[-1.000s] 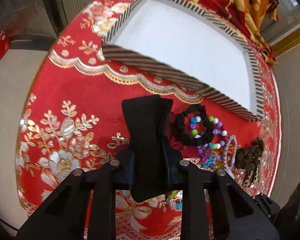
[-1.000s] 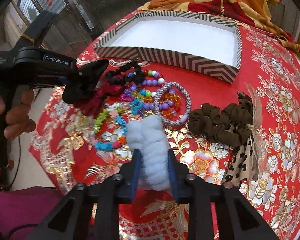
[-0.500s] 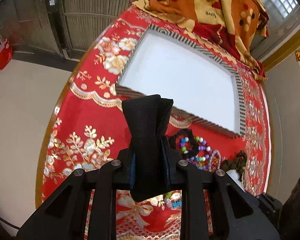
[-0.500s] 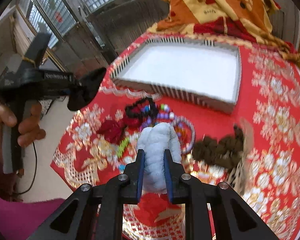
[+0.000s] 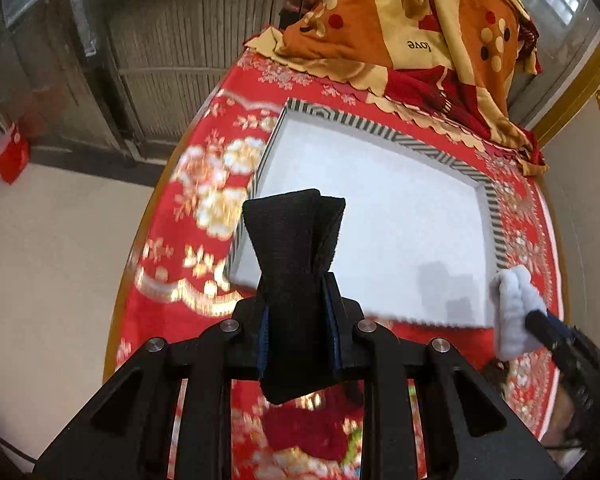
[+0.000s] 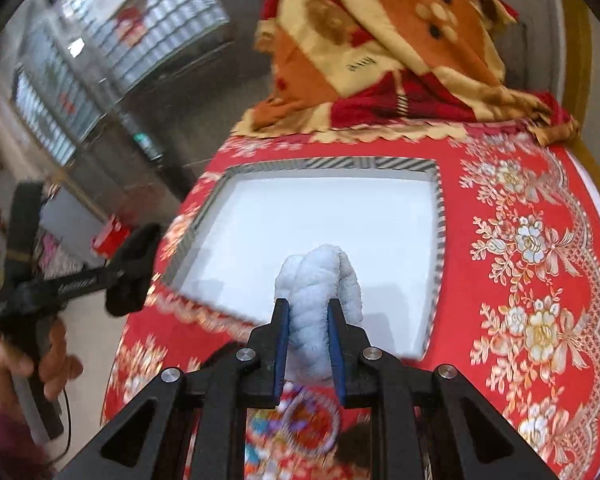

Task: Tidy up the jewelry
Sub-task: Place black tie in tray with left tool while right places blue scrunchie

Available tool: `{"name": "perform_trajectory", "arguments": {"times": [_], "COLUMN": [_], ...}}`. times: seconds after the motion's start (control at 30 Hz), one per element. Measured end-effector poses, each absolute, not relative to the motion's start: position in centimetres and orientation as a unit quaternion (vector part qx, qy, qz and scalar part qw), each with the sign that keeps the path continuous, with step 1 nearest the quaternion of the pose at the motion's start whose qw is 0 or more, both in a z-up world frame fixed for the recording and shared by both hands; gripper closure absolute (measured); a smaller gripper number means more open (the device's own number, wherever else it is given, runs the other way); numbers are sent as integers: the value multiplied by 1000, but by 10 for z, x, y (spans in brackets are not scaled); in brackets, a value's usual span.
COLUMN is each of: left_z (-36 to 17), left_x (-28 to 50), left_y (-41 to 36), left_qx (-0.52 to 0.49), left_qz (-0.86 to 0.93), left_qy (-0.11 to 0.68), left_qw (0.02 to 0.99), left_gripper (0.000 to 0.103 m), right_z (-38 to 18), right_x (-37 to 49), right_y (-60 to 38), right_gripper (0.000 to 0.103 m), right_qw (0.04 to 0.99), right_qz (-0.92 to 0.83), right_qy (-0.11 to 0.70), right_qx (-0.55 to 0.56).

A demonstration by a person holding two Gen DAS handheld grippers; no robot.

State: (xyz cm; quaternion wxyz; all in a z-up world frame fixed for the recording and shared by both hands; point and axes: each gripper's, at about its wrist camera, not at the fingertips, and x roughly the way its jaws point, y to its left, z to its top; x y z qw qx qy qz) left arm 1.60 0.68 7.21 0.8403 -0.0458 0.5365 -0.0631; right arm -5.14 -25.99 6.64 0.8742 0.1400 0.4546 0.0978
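Observation:
My left gripper (image 5: 298,312) is shut on a black fabric bow (image 5: 294,240) and holds it in the air over the near left corner of the striped box (image 5: 380,130) with a white floor. My right gripper (image 6: 308,316) is shut on a pale blue fluffy scrunchie (image 6: 320,276), held above the near edge of the same box (image 6: 328,163). In the left wrist view the scrunchie (image 5: 510,312) shows at the right; in the right wrist view the bow (image 6: 134,268) shows at the left. Blurred bead bracelets (image 6: 304,428) lie below my right gripper.
The box stands on a round table with a red and gold floral cloth (image 6: 532,280). An orange and red blanket (image 5: 416,28) is heaped at the table's far side behind the box. A hand (image 6: 24,364) holds the left gripper's handle.
Both grippers have lifted away from the jewelry pile and moved forward towards the box with the bow and scrunchie still held. The pile has dropped out of view below them.

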Motion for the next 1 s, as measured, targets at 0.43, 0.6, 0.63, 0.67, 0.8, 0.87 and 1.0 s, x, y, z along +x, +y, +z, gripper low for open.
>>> {"name": "perform_trajectory", "arguments": {"times": [0.43,0.6,0.63,0.67,0.8,0.87,1.0], "left_z": [10,-5,-6,-8,-13,-10,3], "left_x": [84,86,86,85,83,83,76], "left_y": [-7,-8,-8,-10,-8,-6,1], "left_qx": [7,24,25,26,11,-9,-37], "left_qz": [-56,-61,-66,-71,-83,-86,-56], "left_qy": [579,591,592,593,606,604,600], "left_qw": [814,804,803,801,791,793,797], "left_gripper": [82,68,62,55,47,46,46], "right_z": [5,-8,-9,-8,-1,5,24], "right_x": [2,2,2,2,-3,-6,-18], "right_y": [-286,-297,-299,-301,-300,-299,-297], "right_gripper": [85,85,83,81,60,60,60], "right_qw": [839,827,825,825,830,835,851], "right_qz": [38,26,25,23,30,25,28], "right_qy": [511,523,523,524,518,512,487], "right_qx": [183,206,211,211,205,200,198]}}
